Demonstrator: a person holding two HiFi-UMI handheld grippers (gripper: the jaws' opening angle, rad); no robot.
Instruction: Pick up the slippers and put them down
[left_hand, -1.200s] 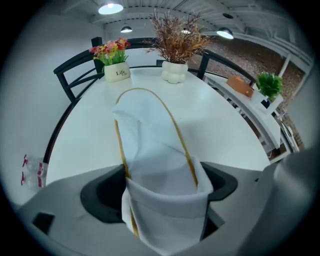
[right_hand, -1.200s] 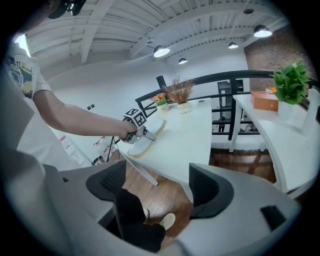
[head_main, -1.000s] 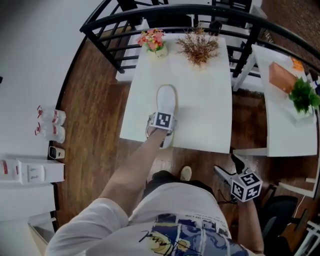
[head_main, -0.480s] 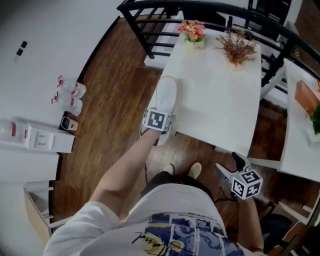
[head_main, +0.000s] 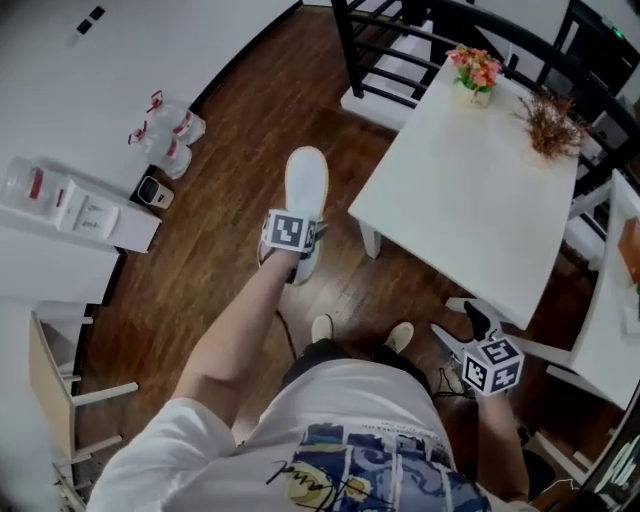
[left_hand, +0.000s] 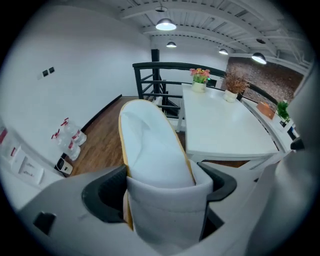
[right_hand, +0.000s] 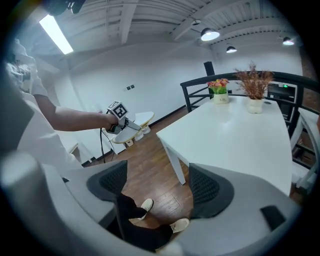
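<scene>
A white slipper with a tan sole edge hangs above the wooden floor, left of the white table. My left gripper is shut on its heel end. In the left gripper view the slipper fills the gap between the dark pads and points away toward the table's corner. My right gripper is low at the right by the person's hip, open, with nothing between its fingers. In the right gripper view the wide-apart jaws frame only floor and the person's shoes, and the held slipper shows far off at the left.
Pink flowers and a dried plant stand at the table's far edge. A black railing runs behind. Water bottles and a white counter sit by the left wall. The person's feet stand on the floor.
The left gripper has carried the slipper off the tabletop and leftward, out over the wooden floor. The head view has swung left with it. The right gripper has stayed open at the lower right.
</scene>
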